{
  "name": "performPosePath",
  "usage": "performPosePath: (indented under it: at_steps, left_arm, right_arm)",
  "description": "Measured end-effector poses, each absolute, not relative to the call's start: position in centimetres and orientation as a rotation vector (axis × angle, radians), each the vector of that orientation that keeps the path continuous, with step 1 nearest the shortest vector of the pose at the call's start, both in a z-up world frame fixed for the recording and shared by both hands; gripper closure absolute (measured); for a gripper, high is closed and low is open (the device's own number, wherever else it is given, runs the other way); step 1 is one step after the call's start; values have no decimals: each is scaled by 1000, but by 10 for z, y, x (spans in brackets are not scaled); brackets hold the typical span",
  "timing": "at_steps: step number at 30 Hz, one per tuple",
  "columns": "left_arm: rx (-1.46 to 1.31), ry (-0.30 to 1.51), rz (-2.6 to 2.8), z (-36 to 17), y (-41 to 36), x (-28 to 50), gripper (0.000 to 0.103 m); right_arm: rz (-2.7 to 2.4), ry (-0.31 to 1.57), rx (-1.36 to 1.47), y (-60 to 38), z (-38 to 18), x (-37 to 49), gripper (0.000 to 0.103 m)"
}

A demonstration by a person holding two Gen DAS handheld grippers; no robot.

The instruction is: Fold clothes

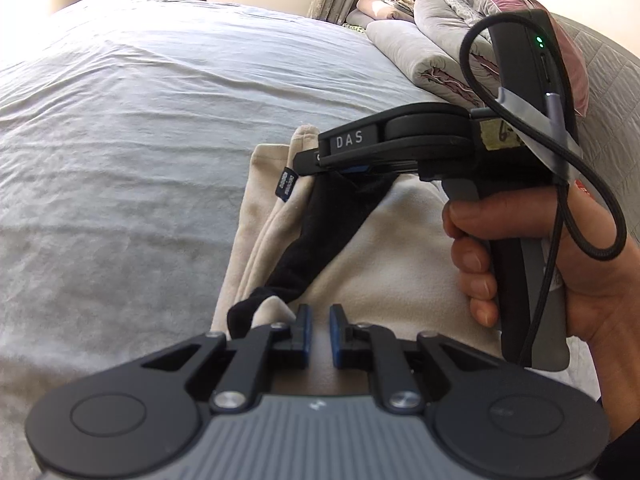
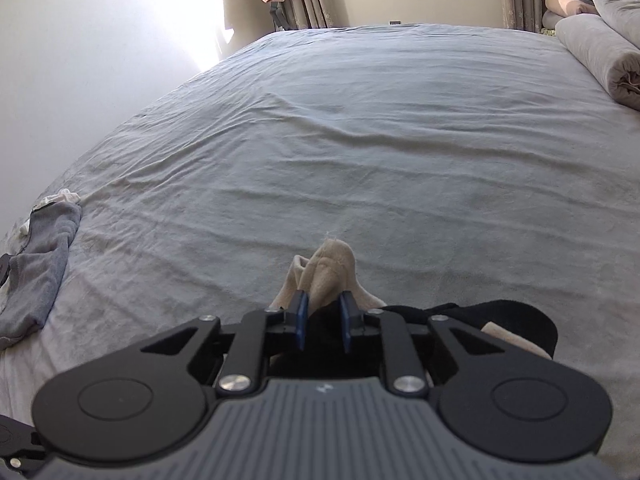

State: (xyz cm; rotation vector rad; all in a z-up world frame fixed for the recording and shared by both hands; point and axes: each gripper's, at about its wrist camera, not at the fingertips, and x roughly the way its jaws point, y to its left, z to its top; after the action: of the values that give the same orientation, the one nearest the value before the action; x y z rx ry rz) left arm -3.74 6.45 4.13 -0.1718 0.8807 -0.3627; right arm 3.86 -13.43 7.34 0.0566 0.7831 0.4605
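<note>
On the grey bed (image 2: 360, 140), the right tool (image 2: 323, 316) pinches the beige garment (image 1: 380, 248) by one corner, the left tool (image 1: 318, 334) gapes empty, so the bunched cloth may slip and sag.

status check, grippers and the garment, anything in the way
Left gripper open, empty, over the beige garment. Right gripper shut on its bunched corner. Grey sock far off at the bed edge, nothing blocking.
</note>
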Motion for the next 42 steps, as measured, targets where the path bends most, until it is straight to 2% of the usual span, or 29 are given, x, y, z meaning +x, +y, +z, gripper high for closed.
performPosePath:
  at_steps: [3,14,20,22,25,28,31,34,36,38,42]
  left_arm:
    - [-170,879,-362,42,64,-39,91]
    - [-176,881,-360,44,66,-42,91]
    - [-191,883,-354,42,70,-40,91]
    - [-206,890,-361,42,72,-39,91]
    - [-221,897,-366,40,76,-37,91]
    - [-219,896,-364,40,75,-37,91]
    - [-217,896,-359,39,74,-36,91]
    - [-203,892,-352,38,71,-35,91]
    - [-192,889,-345,37,69,-34,91]
    - [-183,883,-345,37,66,-35,91]
    - [-187,880,-355,38,69,-37,91]
  right_arm:
    - [464,710,55,-134,85,32,92]
    - [576,573,1,-114,98,11,93]
    - [505,801,16,-109,58,66,96]
    - [501,806,19,-112,59,68,88]
    - [498,680,33,-132,88,37,54]
    - [536,633,121,-163,109,7,53]
    - [566,669,87,-176,107,-19,53]
    - [515,826,16,-170,62,-19,53]
    - [519,808,64,-176,37,-18,54]
    - [505,816,129,-187,47,-20,55]
    - [461,763,87,-198,86,-52,54]
